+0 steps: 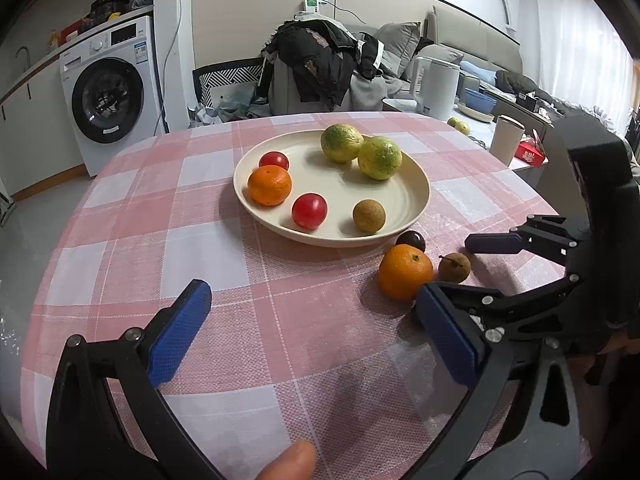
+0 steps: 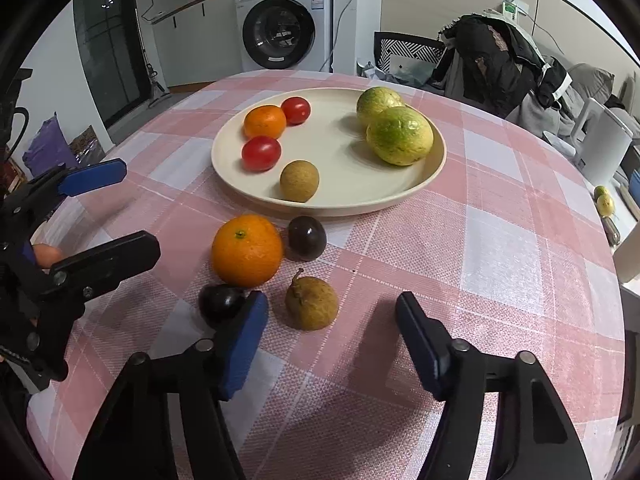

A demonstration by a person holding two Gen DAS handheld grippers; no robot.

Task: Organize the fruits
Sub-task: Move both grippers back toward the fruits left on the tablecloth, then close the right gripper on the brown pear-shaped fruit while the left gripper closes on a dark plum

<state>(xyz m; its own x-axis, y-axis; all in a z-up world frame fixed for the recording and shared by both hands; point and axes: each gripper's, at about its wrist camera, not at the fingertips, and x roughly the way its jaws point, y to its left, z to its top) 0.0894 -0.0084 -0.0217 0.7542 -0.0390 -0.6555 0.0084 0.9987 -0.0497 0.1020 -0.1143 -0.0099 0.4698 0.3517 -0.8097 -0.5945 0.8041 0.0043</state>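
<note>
My right gripper (image 2: 328,320) hangs low over the checked tablecloth (image 2: 500,240), jaws apart around a brown stemmed fruit (image 2: 311,303), pads not touching it. My left gripper (image 1: 316,320) is wide and empty. An orange (image 2: 247,250) and two dark plums (image 2: 307,237) (image 2: 221,301) lie beside the plate (image 2: 340,200), which holds six fruits.

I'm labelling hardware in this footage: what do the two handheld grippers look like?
Both are alike. The left gripper and right gripper have black plastic linkage arms with silver pivot bolts, ending in flat, textured blue pads. No cables or sleeves show.
</note>
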